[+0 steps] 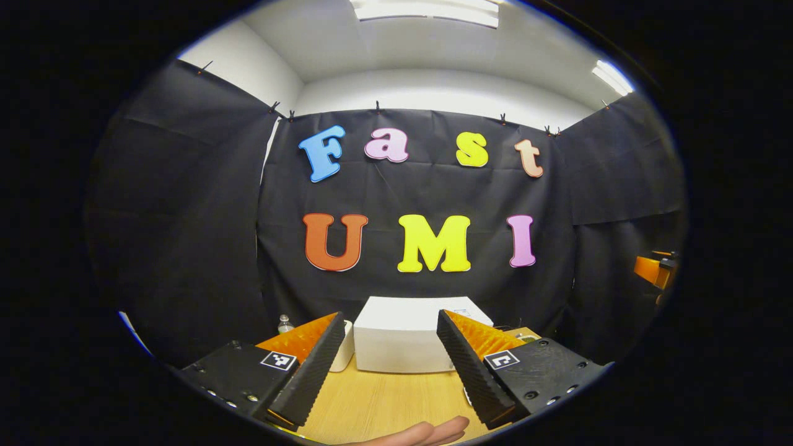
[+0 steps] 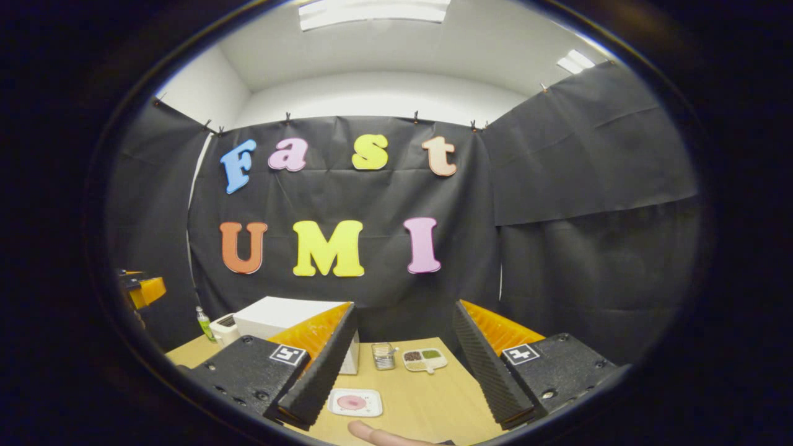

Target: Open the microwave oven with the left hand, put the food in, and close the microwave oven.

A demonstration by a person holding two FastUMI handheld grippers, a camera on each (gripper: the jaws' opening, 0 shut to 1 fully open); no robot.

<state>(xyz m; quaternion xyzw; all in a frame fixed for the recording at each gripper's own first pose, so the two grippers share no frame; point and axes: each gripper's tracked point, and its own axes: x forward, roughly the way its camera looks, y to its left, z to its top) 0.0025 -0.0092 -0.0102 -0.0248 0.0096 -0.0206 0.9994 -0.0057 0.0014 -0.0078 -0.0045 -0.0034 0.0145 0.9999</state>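
Both views face back wall across table (image 1: 378, 402); share microwave (image 1: 409, 334).

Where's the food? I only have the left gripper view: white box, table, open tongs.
Observer: In the right gripper view, a white plate with something pink on it lies on the table, nearer the camera than the white box.
Operator: Anything else near it?
Observer: A divided tray with dark and green fillings sits farther back, beside a small metal holder.
Operator: Right tongs holding anything?
Observer: No. The right tongs are open, with nothing between them.
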